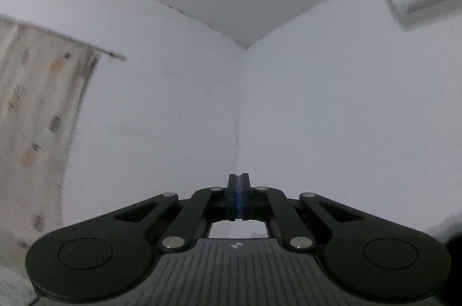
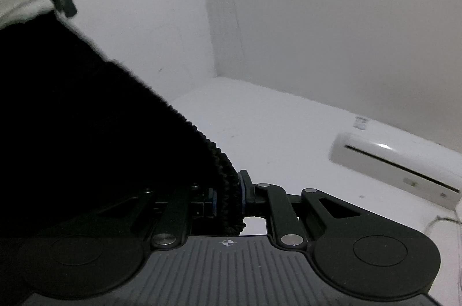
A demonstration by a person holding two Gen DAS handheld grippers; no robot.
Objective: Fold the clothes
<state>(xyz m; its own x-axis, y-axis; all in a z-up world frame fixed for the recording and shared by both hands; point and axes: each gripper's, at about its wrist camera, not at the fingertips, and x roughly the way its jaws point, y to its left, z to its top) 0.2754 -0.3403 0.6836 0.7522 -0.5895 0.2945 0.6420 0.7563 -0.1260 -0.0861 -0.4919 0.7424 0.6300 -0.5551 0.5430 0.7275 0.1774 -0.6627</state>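
The left gripper (image 1: 238,179) is squeezed all the way together, with nothing in it. The right gripper (image 2: 229,190) pinches the thick edge of a black knit sweater (image 2: 86,118), held up high.

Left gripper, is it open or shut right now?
Shut and empty: the left gripper has its fingers pressed together with nothing between them.

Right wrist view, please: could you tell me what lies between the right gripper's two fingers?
The thick ribbed edge of a black knit garment is pinched between the right gripper's fingers, seen in the right wrist view.
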